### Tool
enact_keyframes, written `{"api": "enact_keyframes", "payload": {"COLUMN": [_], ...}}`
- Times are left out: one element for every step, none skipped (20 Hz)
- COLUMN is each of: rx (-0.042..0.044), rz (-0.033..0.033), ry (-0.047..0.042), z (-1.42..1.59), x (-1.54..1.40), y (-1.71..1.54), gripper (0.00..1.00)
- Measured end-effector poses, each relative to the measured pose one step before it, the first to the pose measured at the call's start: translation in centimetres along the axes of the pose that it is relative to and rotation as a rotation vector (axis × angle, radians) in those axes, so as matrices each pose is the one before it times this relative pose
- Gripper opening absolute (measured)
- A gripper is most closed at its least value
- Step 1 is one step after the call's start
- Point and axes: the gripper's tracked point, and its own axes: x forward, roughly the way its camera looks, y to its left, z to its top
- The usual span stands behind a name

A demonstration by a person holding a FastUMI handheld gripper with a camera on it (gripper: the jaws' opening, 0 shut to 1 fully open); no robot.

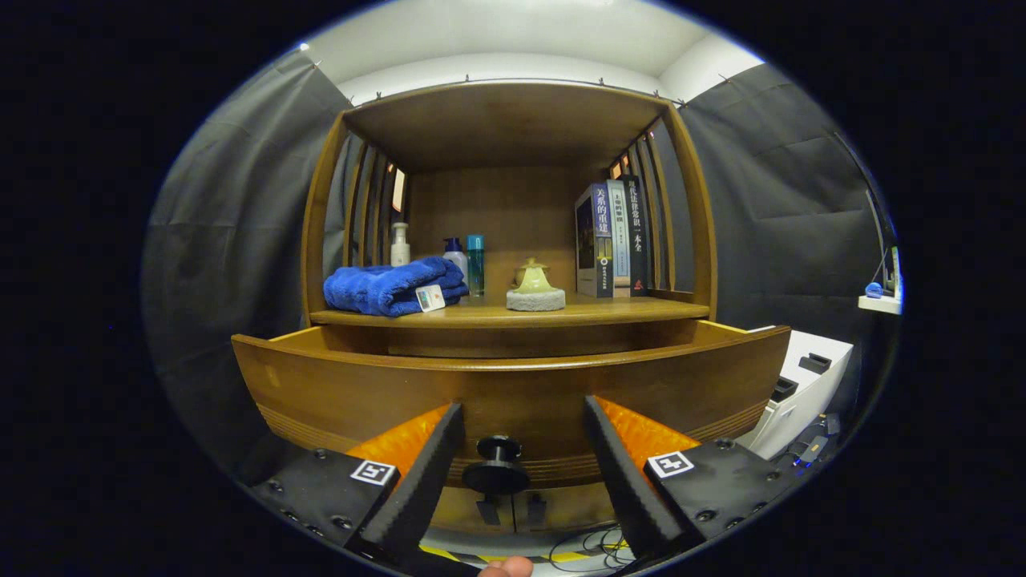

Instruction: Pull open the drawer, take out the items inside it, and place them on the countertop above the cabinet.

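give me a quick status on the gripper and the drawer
Gripper open, fingers either side of the drawer knob, not pressing it. Drawer pulled out; contents hidden behind its front. Nothing in the way.

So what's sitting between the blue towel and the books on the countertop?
In the gripper view, between the blue towel and the books stand three bottles at the back and a small teapot on a stone coaster. The tongs are open around the drawer knob.

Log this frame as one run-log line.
drawer: pulled out | gripper: open, fingers either side of knob, not pressing | drawer contents: hidden | countertop: nothing placed yet
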Motion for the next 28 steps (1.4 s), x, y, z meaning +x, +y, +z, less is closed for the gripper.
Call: {"api": "enact_keyframes", "payload": {"rx": [0.00272, 0.00395, 0.00307, 0.00221, 0.00315, 0.00726, 0.00278, 0.00499, 0.00317, -0.00162, -0.00085, -0.00101, -0.00386, -0.01456, 0.00669, 0.01332, 0.00849, -0.00123, -0.00455, -0.00204, 0.00193, 0.0001, 0.00046, -0.01375, -0.02324, -0.02031, -0.01314, -0.00234], "rz": [0.00139, -0.00032, -0.00072, -0.00099, 0.00167, 0.00111, 0.00033, 0.00109, 0.00176, 0.00206, 0.00129, 0.00084, -0.00106, -0.00925, 0.00537, -0.00061, 0.00138, 0.00061, -0.00078, 0.00058, 0.00008, -0.00005, 0.00025, 0.01543, 0.01621, 0.00282, 0.00037, -0.00047], "ry": [0.00039, 0.00765, 0.00413, 0.00595, 0.00012, -0.00544, 0.00037, -0.00365, -0.00235, 0.00182, -0.00167, -0.00041, 0.00052, -0.00649, -0.00346, -0.00902, -0.01619, -0.00252, -0.00398, 0.00162, -0.00252, -0.00154, -0.00145, 0.0134, 0.01361, -0.00136, -0.0008, -0.00779], "z": [0.201, -0.145, 0.071, 0.03, 0.149, 0.071, -0.088, 0.138, 0.073, 0.047, 0.108, 0.09, 0.063, 0.164, 0.295, -0.476, 0.169, -0.073, 0.037, -0.063, 0.017, -0.025, 0.018, -0.076, -0.096, 0.377, 0.357, 0.482], "x": [0.916, 0.794, 0.892, 0.949, 0.872, 0.946, 1.033, 0.845, 0.989, 0.776, 0.756, 0.76, 0.761, 0.289, 0.241, -0.46, 0.188, 0.09, -0.07, -0.083, -0.007, 0.038, 0.137, -0.22, -0.627, -0.683, -0.86, -1.004], "y": [0.074, -0.004, 0.037, -0.021, -0.021, 0.011, 0.007, 0.045, -0.017, -0.073, -0.005, -0.007, -0.009, -0.301, -0.091, 0.337, 0.129, 0.027, -0.061, 0.015, 0.032, -0.009, 0.048, 0.226, 0.25, -0.037, -0.126, 0.06], "gripper": [0.99, 0.98, 0.98, 0.98, 0.98, 0.98, 0.98, 0.98, 0.98, 0.98, 0.98, 0.98, 0.98, 0.98, 0.98, 0.98, 0.98, 0.98, 0.98, 0.98, 0.98, 0.98, 0.98, 0.98, 0.98, 0.98, 0.98, 0.98]}}
